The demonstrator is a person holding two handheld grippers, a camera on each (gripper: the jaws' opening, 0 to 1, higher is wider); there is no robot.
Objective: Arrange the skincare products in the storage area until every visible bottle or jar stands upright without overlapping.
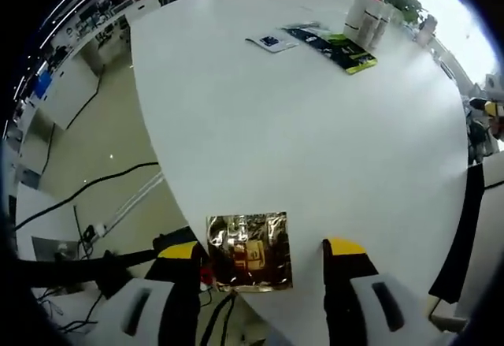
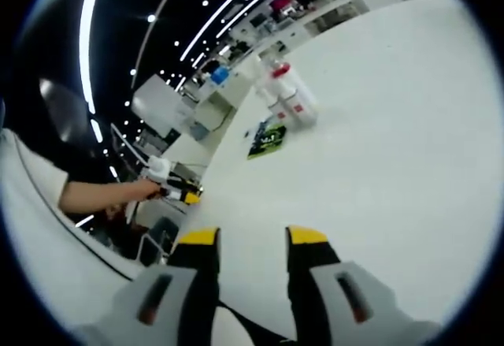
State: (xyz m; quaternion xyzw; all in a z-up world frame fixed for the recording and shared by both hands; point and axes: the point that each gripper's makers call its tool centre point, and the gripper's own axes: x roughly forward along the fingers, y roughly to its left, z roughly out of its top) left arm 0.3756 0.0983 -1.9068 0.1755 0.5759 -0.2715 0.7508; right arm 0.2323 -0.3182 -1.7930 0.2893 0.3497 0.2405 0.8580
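the left gripper (image 1: 266, 261) stood released, jaws flanking a shiny gold foil packet (image 1: 250, 250) at 6 o'clock on the round white table (image 1: 299, 141). it looked light, crinkly and slippery; best pinched by an edge. white bottles (image 2: 287, 94) stood far off at 12. the right gripper (image 2: 252, 237) was also unclenched.

Right gripper (image 2: 252, 239), jaws apart, over white table (image 2: 378, 141); bottles (image 2: 287, 94) far off.

Worktop (image 1: 315, 141): plain white. Foil sachet (image 1: 250, 250): glossy gold-brown with a red patch. Flat packet (image 1: 337, 50): black with a yellow-green edge. Card (image 1: 270, 42): white with a dark blue print. Bottles (image 2: 291, 98): white, red caps. Left tongs (image 1: 264, 250) and right tongs (image 2: 252, 237): black, yellow-tipped, on grey-white bodies.
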